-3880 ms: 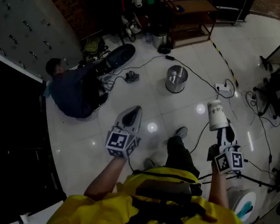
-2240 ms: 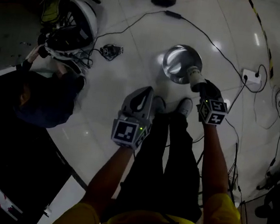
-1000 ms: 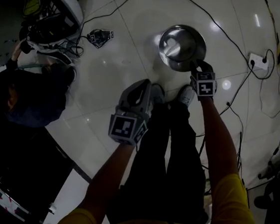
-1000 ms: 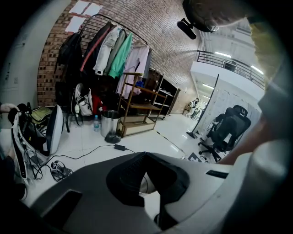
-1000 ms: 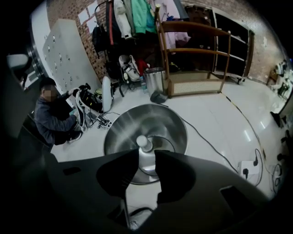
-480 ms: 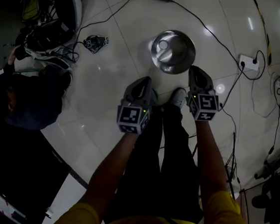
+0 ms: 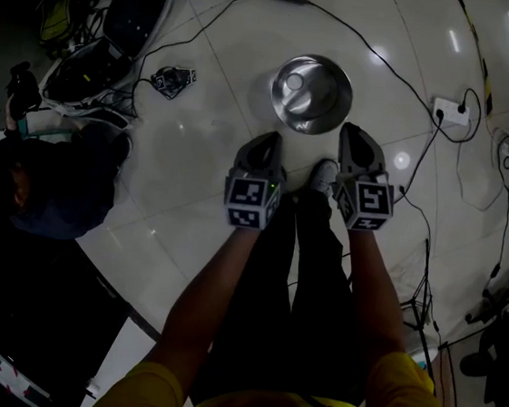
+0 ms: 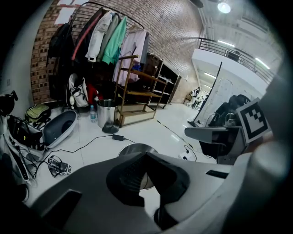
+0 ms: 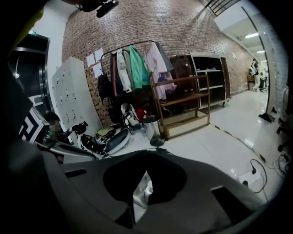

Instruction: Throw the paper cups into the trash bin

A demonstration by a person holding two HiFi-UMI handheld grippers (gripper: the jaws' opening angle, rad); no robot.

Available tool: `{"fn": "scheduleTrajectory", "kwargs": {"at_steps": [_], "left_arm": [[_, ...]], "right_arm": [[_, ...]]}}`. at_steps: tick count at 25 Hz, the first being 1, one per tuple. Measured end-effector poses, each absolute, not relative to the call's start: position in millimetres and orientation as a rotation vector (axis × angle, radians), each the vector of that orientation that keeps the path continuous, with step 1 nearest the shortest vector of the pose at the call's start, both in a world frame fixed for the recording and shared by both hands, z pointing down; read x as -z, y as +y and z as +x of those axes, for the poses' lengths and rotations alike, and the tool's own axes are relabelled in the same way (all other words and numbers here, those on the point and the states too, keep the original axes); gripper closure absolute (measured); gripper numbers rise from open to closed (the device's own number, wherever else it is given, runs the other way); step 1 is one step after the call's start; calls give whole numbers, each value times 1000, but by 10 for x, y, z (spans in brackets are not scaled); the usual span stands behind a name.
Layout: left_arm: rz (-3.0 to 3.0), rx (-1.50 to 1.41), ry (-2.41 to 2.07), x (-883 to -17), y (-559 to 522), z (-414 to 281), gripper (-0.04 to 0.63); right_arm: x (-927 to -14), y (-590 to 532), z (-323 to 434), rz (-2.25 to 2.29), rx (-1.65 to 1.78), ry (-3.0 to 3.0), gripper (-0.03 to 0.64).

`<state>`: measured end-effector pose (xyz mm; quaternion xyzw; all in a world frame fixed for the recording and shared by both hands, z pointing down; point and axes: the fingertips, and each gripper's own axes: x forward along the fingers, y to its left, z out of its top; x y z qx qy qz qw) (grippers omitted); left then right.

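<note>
While both grippers hung side by side just short of the trash bin (image 7: 328, 106), the task looked nearly or wholly done: a pale round shape lay inside the bin near its far-left wall, most likely a paper cup (image 7: 293, 82). The left gripper (image 7: 266, 141) had its fingers pressed together with nothing between them, and the right gripper (image 7: 353, 133) likewise had its fingers closed tip to tip on nothing. No further cup showed on the floor (image 7: 197, 146) or in either gripper view, so whether more had to be fetched could not be judged. Counted, there were two grippers, one bin at the feet, one cup inside it, a second metal pail (image 8: 106, 112) beside the wooden shelf, and one person (image 7: 56, 185) seated at the left.
</note>
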<state>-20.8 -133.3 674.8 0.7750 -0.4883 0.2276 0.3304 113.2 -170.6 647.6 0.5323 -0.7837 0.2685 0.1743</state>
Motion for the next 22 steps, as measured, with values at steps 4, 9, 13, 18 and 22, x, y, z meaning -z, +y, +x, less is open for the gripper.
{"fn": "scheduleTrajectory", "kwargs": {"at_steps": [4, 9, 13, 18, 22], "left_arm": [[2030, -611, -1278, -6742, -1352, -209, 591], [2015, -611, -1279, -6779, -1340, -191, 591], [2015, -614, -1274, -6777, -1322, -166, 591], [2014, -621, -1273, -6790, -1342, -138, 591], [2014, -616, -1275, -6805, -1380, -102, 591]], "right_arm": [[-6491, -1674, 1116, 1494, -772, -2221, 615], [-6514, -1685, 1143, 1503, -766, -2205, 615], [-6514, -1668, 1163, 1507, -766, -2200, 615], [-6539, -1659, 1205, 1503, -783, -2187, 615], [-6552, -1688, 1240, 1503, -782, -2187, 615]]}}
